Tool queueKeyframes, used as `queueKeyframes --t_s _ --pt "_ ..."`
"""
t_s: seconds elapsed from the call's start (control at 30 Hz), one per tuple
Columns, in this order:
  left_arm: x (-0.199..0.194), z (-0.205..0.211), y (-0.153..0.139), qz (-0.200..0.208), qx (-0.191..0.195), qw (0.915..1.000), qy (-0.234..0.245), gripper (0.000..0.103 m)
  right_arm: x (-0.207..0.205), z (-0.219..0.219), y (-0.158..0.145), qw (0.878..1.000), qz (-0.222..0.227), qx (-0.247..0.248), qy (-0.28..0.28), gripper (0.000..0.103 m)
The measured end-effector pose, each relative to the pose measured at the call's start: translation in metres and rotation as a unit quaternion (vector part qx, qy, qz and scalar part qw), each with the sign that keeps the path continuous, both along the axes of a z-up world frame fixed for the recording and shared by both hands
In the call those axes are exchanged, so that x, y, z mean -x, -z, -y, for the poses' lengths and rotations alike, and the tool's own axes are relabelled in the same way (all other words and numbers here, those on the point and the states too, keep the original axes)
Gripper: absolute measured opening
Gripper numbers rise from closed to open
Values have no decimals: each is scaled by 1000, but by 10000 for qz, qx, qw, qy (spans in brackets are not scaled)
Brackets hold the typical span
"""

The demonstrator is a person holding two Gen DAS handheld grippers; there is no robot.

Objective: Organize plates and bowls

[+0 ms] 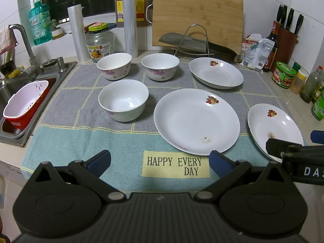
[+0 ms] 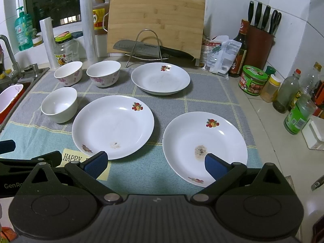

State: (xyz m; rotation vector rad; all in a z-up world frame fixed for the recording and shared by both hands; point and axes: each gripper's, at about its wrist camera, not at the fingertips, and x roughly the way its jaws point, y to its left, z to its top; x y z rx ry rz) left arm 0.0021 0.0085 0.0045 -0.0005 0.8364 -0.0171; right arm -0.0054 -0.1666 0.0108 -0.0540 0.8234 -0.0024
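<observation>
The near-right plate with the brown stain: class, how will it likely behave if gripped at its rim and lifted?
The near-right plate looks glazed and glossy, so probably slippery between jaws. It appears rigid ceramic, so it should not flex but could chip if dropped. Held by one edge, its wide shallow shape may tilt downward. The right gripper is open, empty.

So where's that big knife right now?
The knife lies at the back of the counter, across a wire rack, in front of the cutting board and behind the far plate.
</observation>
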Motion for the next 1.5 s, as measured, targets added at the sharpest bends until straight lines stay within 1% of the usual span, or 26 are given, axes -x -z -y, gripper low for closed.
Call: queueKeyframes --t_s 0.5,0.87,1.0,1.17,1.33,1.5 --pt "3 -11 -2 47 82 9999 115 102 6 -9 -4 9999 74 77 82 103" --pt "0 -23 -1 107 225 9992 328 102 9 -19 -9 9996 196 117 180 103" --pt "-1 -28 0 169 293 9983 465 102 11 -24 -10 9993 277 163 196 103" --pt "-1 -28 2 284 319 9961 773 102 18 -26 -11 9984 438 266 232 103" --pt "-1 -25 7 377 344 9928 1086 102 23 -14 -11 9975 549 252 356 103" --pt "-3 -17 14 353 485 9896 1306 102 24 6 -2 9972 484 202 535 103"
